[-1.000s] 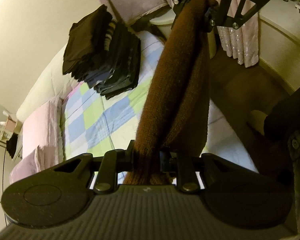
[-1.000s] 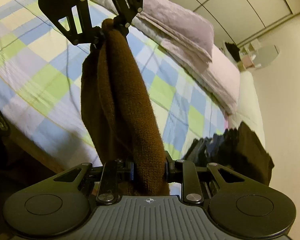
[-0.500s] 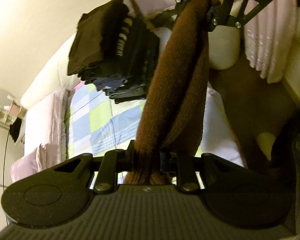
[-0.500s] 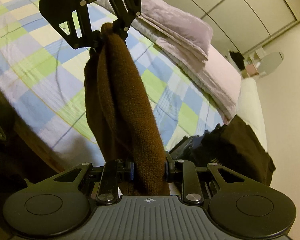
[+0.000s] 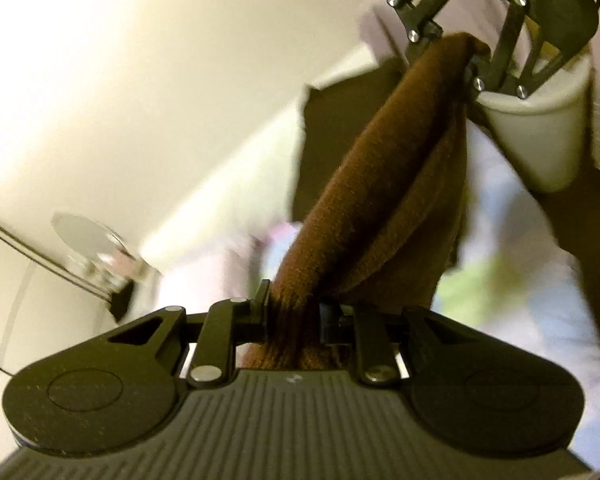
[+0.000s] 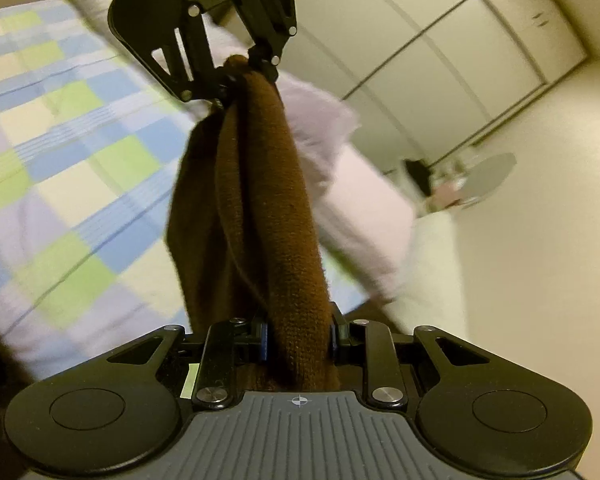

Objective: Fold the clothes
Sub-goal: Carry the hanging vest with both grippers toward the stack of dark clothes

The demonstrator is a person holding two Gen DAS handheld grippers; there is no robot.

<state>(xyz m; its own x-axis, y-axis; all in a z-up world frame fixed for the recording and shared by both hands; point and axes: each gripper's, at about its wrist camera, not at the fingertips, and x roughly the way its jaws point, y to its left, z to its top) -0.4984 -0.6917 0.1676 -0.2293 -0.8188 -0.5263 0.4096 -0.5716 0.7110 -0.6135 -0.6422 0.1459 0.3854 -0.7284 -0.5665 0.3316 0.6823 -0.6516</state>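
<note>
A brown knitted garment (image 5: 380, 184) stretches as a thick folded band between both grippers, hanging in the air above the bed. My left gripper (image 5: 294, 314) is shut on one end of it, and the same gripper (image 6: 244, 72) shows at the top of the right wrist view. My right gripper (image 6: 298, 338) is shut on the other end of the brown knitted garment (image 6: 268, 208); in the left wrist view that gripper (image 5: 450, 54) faces me at the top right. Loose folds of the knit sag below the band.
A checked blue, green and white bedspread (image 6: 60, 160) lies under the garment, with pale pink pillows (image 6: 340, 168) beside it. A dark pile of clothes (image 5: 332, 132) is blurred behind the knit. A white round container (image 5: 540, 128), a small round mirror (image 6: 496, 172) and wardrobe doors (image 6: 440, 52) stand around.
Both grippers have risen and swung across the bed with the brown garment held between them. The dark pile has come closer behind the knit, and the background is now motion-blurred.
</note>
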